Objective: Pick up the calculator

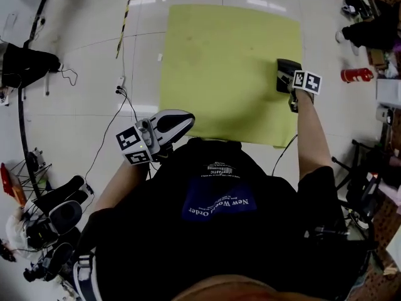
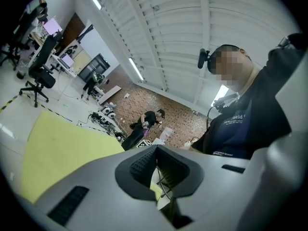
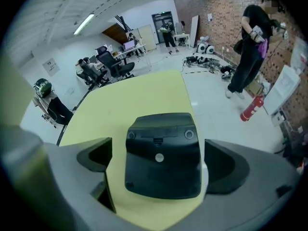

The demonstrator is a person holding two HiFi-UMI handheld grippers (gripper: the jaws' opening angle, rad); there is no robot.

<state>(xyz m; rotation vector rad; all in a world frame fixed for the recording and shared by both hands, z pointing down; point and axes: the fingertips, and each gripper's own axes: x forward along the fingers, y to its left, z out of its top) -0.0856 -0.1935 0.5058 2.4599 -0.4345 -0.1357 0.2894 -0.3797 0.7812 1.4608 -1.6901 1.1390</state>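
A black calculator (image 1: 286,68) lies on the right edge of the yellow mat (image 1: 219,61) on the floor. In the right gripper view the calculator (image 3: 162,153) shows its underside, with round feet and a battery cover. My right gripper (image 3: 161,163) points steeply down over it, jaws wide open on either side; the pads do not press on it. In the head view the right gripper (image 1: 290,85) sits just at the calculator's near end. My left gripper (image 1: 183,120) hovers level at the mat's near-left corner. Its pads (image 2: 144,165) meet at the tip with nothing between them.
A red fire extinguisher (image 1: 356,75) lies on the tiled floor to the right of the mat. A person (image 3: 248,47) stands by the brick wall. Cables (image 1: 125,99) run left of the mat. Gear and shoes (image 1: 56,212) lie at lower left.
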